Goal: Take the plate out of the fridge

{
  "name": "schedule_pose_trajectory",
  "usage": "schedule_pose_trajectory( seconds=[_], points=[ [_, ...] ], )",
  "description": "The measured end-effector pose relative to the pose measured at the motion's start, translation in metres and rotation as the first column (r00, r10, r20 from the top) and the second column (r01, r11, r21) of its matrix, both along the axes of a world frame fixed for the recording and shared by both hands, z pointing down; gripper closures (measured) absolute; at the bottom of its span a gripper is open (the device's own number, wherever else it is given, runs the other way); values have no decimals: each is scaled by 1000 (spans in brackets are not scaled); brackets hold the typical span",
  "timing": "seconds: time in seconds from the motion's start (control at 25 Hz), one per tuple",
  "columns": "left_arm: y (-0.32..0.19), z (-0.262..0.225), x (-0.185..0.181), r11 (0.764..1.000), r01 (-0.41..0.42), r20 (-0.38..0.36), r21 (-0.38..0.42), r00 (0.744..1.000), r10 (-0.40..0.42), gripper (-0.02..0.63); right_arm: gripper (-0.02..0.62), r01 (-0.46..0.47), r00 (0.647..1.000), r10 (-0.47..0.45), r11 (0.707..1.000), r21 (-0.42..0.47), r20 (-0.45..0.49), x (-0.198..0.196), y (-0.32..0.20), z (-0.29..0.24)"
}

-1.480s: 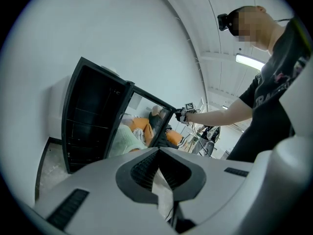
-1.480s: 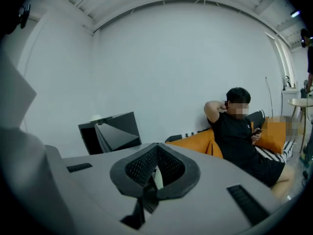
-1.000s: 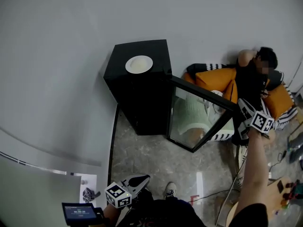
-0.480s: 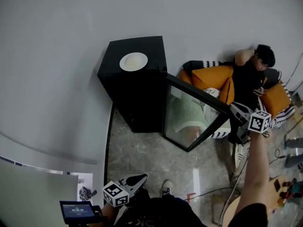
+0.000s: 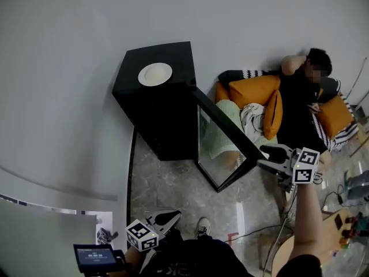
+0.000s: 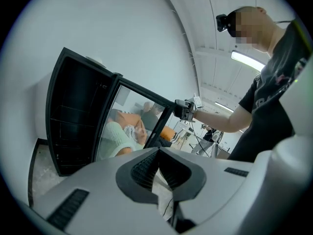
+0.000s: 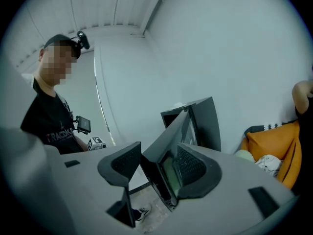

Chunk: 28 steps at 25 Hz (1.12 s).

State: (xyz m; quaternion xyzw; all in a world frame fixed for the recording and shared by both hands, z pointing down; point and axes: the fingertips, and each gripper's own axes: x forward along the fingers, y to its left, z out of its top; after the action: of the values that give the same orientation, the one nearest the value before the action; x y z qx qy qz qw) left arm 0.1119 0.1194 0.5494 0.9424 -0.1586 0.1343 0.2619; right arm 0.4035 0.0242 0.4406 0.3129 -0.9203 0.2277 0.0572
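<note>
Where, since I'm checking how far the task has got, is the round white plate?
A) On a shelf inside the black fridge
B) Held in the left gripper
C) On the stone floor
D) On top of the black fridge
D: the head view shows the round white plate lying on the flat top of the black fridge, whose glass door stands open.

The marbled floor (image 5: 179, 195) carried a black fridge (image 5: 155, 120) that stood close by the wall, its glass door (image 5: 222, 146) swung open over the tiles. On the fridge's flat top lay a white plate (image 5: 154, 74), about in the middle. Nearer the camera, a shoe (image 5: 203, 229) stood on the floor and a thin cable (image 5: 259, 233) trailed across it.
</note>
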Motion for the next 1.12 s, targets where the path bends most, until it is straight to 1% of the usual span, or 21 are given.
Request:
schedule_pose_trajectory(
  seconds=[0.12, 0.24, 0.28, 0.36, 0.4, 0.44, 0.52, 0.68, 0.76, 0.88, 0.96, 1.04, 1.12],
  points=[
    [4, 0, 1, 1000, 0, -2, 4, 1000, 0, 600, 377, 9, 998, -3, 995, 96, -59, -28, 13, -2],
    [7, 0, 0, 1000, 8, -9, 5, 1000, -8, 600, 376, 39, 989, -18, 990, 138, -149, -52, 24, 4],
    [8, -1, 0, 1000, 11, -11, 6, 1000, -11, 600, 376, 46, 981, -17, 989, 143, -192, -58, 26, 10],
    [7, -1, -3, 1000, 17, -13, 8, 1000, -17, 600, 377, 55, 952, -4, 986, 159, -308, -70, 28, 27],
    [7, -1, -5, 1000, 20, -12, 8, 1000, -20, 601, 378, 52, 940, 9, 984, 170, -340, -76, 27, 34],
    [8, 0, -8, 1000, 23, -11, 7, 1000, -23, 600, 393, 44, 941, 19, 983, 177, -339, -82, 27, 38],
    [10, 2, -12, 1000, 30, -10, 3, 1000, -30, 600, 393, 33, 951, 27, 982, 188, -309, -95, 28, 39],
    [11, 3, -19, 999, 51, -10, 0, 999, -51, 601, 393, 24, 947, 46, 977, 213, -318, -120, 28, 37],
    [9, 2, -22, 998, 58, -14, -1, 998, -58, 600, 393, -19, 952, 90, 971, 236, -293, -133, 26, 37],
    [5, 0, -29, 997, 72, -20, -2, 997, -72, 600, 393, -101, 956, 173, 952, 289, -237, -157, 23, 34],
    [3, -2, -36, 996, 84, -23, -3, 996, -84, 601, 393, -136, 956, 207, 942, 307, -210, -178, 20, 34],
    [2, -2, -44, 995, 95, -26, -3, 995, -95, 600, 401, -146, 961, 208, 940, 307, -182, -200, 17, 33],
    [1, -1, -53, 994, 107, -26, -2, 994, -107, 601, 416, -136, 969, 190, 945, 297, -161, -222, 10, 33]
  ],
)
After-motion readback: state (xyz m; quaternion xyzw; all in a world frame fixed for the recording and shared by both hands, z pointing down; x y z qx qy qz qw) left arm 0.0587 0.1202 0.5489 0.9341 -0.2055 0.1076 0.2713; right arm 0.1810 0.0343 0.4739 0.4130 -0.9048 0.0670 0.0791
